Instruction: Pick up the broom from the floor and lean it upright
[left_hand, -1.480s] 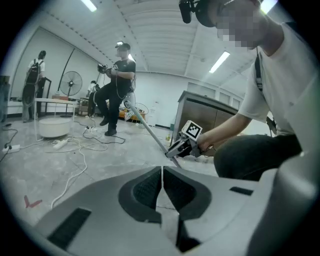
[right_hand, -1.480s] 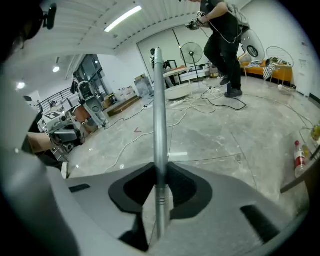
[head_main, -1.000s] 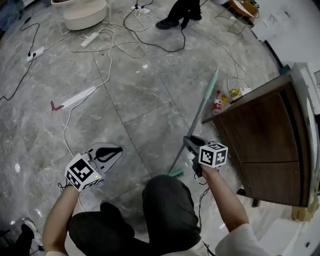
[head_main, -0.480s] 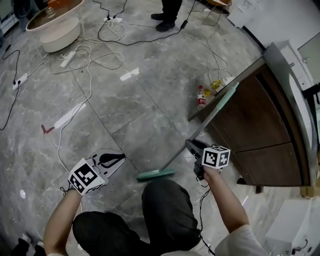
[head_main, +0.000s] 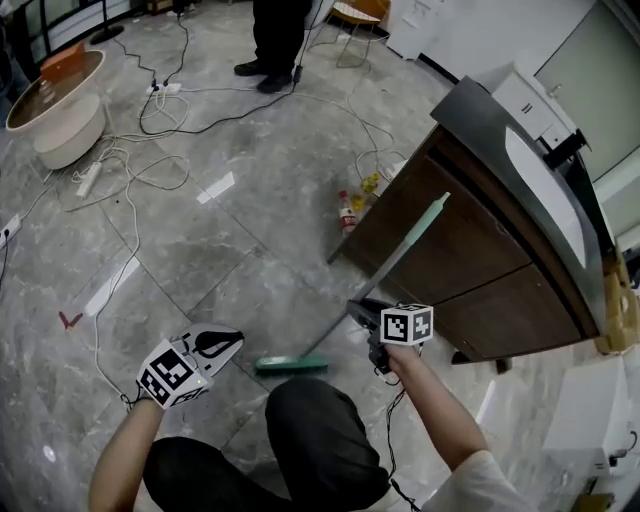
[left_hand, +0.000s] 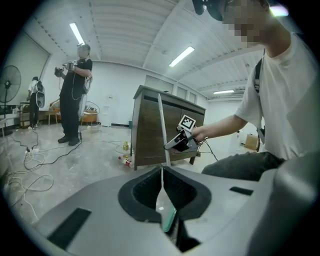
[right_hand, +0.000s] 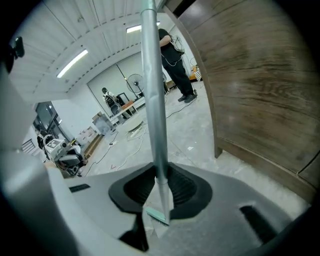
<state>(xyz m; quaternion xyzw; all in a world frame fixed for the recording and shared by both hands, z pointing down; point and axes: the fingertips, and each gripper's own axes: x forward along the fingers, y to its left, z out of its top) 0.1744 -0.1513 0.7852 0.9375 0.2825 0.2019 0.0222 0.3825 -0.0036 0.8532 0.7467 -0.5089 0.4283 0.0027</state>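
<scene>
Now the right gripper (head_main: 360, 310) has its fingers clenched on the broom (head_main: 402, 243), whose head is apparently on the floor (head_main: 230, 260) and whose top tilts toward the cabinet (head_main: 480, 265). The left gripper (head_main: 222, 343) is closed and empty. Best to pivot on the head and ease the top against the cabinet before letting go.

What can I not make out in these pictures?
Head view: whether the broom head touches the floor; the steep look from above hides any gap.
Head view: the label on the bottle; too small.
Head view: the standing person above the legs; cut off by the top edge.
Right gripper view: the top of the broom handle; cut off by the top edge.
</scene>
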